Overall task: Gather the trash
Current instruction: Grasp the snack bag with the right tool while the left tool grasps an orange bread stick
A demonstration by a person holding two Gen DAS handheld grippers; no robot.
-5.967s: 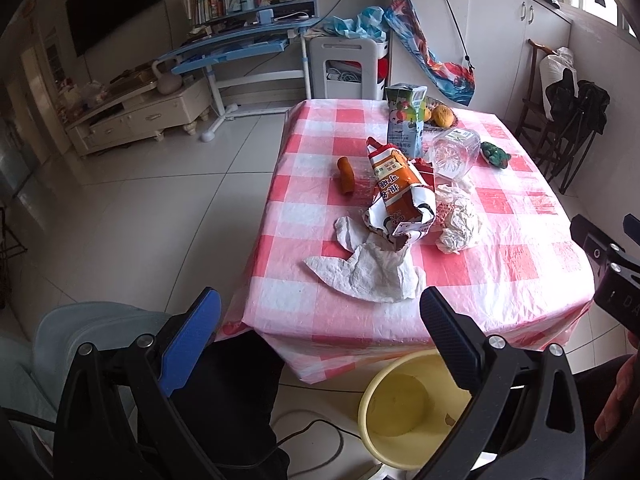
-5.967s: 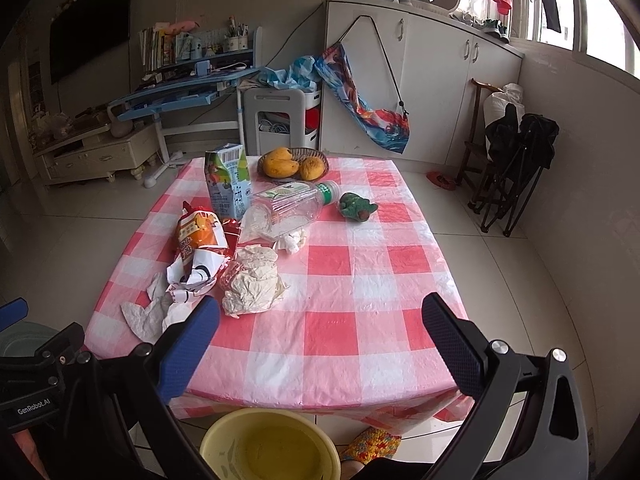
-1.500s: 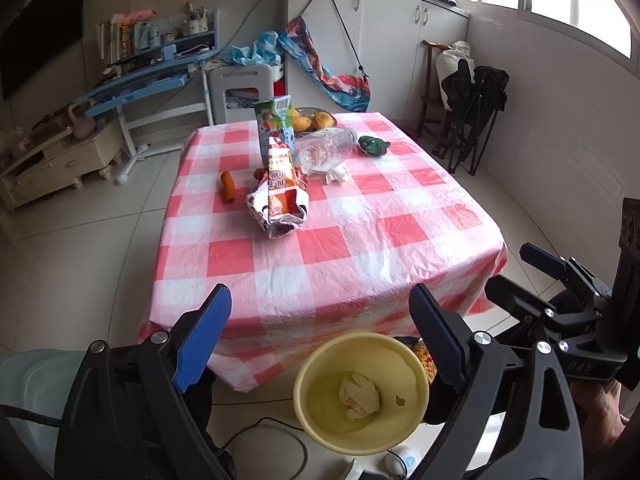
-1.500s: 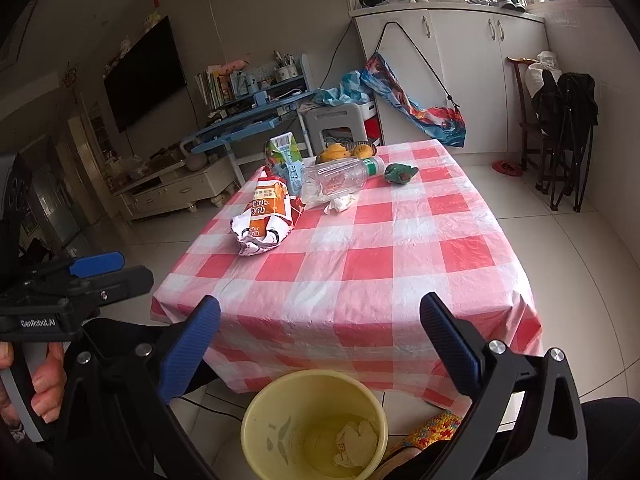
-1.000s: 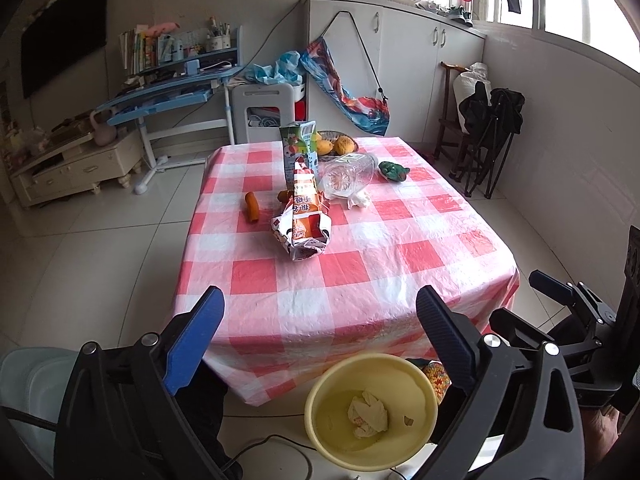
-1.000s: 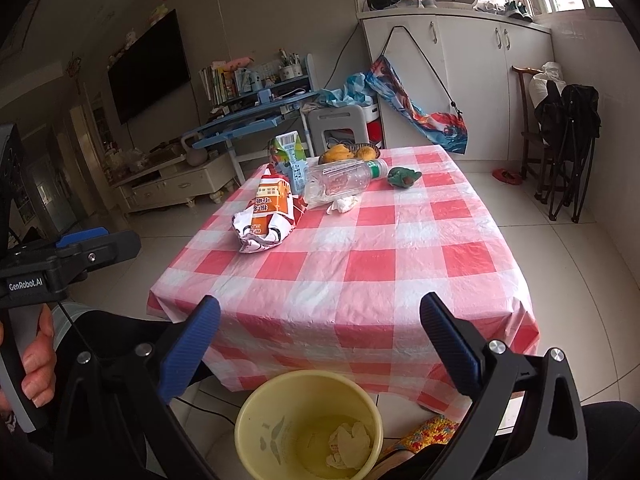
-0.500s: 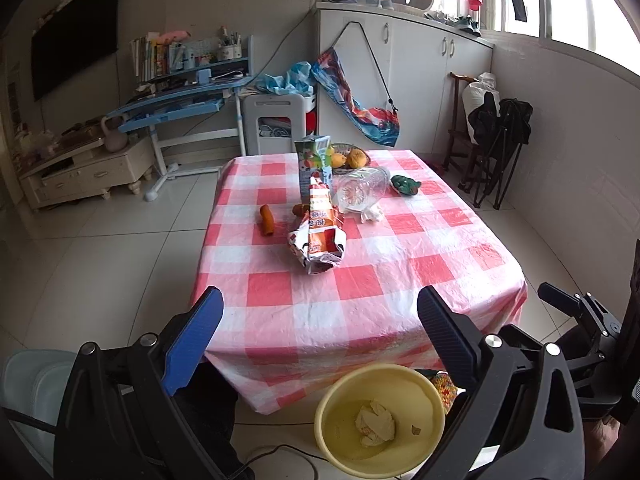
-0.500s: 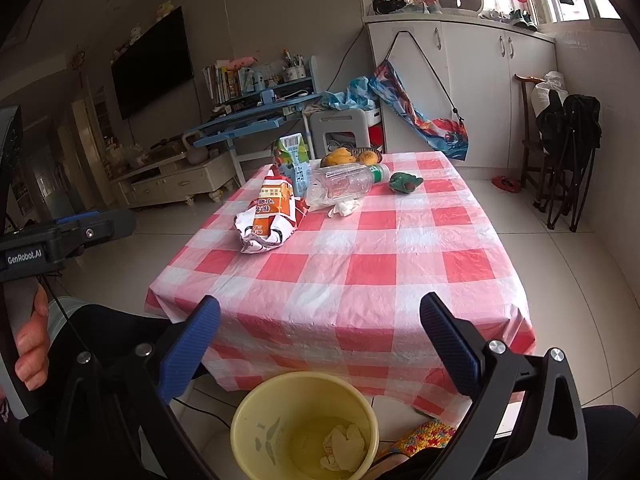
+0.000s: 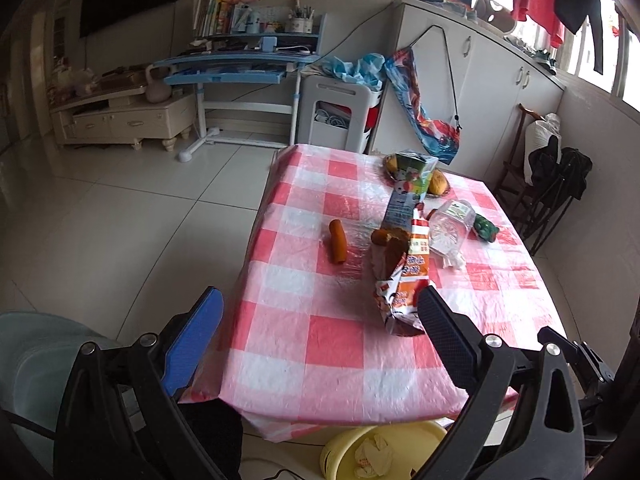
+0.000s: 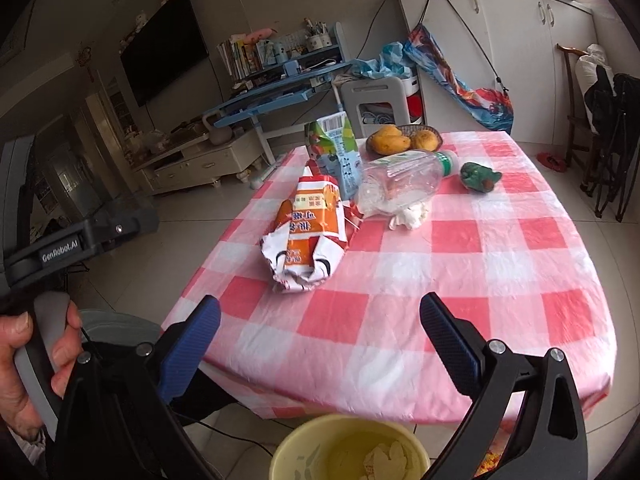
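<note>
An orange and white crumpled snack bag (image 9: 404, 284) (image 10: 308, 236) lies on the red-checked table (image 9: 320, 344) (image 10: 500, 272). Behind it stand a juice carton (image 9: 408, 188) (image 10: 336, 152), an empty plastic bottle (image 9: 450, 228) (image 10: 400, 180) and a small tissue wad (image 9: 454, 260) (image 10: 412, 214). A yellow bin (image 9: 384, 452) (image 10: 352, 448) with crumpled paper sits on the floor below the table's near edge. My left gripper (image 9: 316, 336) is open and empty, near the bag. My right gripper (image 10: 320, 336) is open and empty over the near edge.
A sausage (image 9: 338, 240) lies left of the bag. A bowl of mangoes (image 10: 404, 140) and a green toy (image 10: 480, 176) sit at the back. A grey chair (image 9: 32, 360) stands at the left. Folded chairs (image 10: 612, 120) stand at the right.
Both grippers have moved forward towards the table. The crumpled paper that lay on the table six seconds ago is in the bin.
</note>
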